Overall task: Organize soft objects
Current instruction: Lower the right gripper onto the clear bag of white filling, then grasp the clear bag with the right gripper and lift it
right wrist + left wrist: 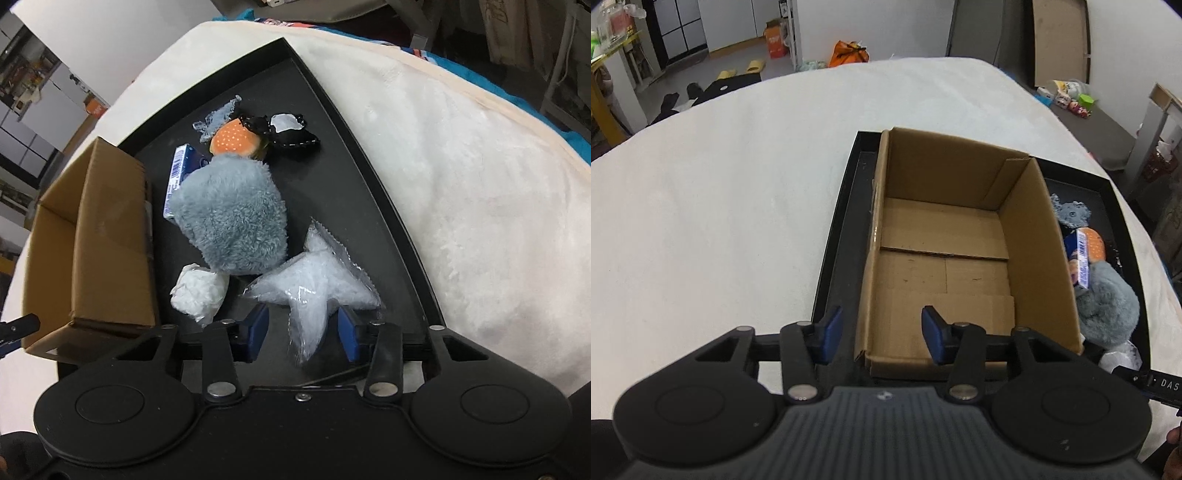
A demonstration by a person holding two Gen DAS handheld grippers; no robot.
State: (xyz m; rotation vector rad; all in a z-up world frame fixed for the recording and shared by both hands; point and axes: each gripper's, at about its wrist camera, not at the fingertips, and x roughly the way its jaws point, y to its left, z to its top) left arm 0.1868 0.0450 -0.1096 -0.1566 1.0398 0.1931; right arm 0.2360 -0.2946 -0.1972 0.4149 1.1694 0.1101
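An open, empty cardboard box point(945, 240) stands in a black tray point(831, 258). My left gripper point(882, 334) is open and straddles the box's near left wall without touching it. In the right wrist view, soft things lie in the tray point(354, 147) beside the box point(107, 240): a grey fluffy plush point(232, 221), a white wrapped bundle point(199, 293), an orange dotted plush point(232, 142) and a white star plush in a clear bag point(314, 284). My right gripper point(303, 332) is open, with the star's near arm between its blue pads point(258, 328) and no visible squeeze.
The tray rests on a table draped in white plush cloth point(720, 221). A blue packet point(179, 173), a grey lacy scrap point(218, 118) and a black-and-white item point(288, 129) lie at the tray's far end. Room clutter sits on the floor beyond the table.
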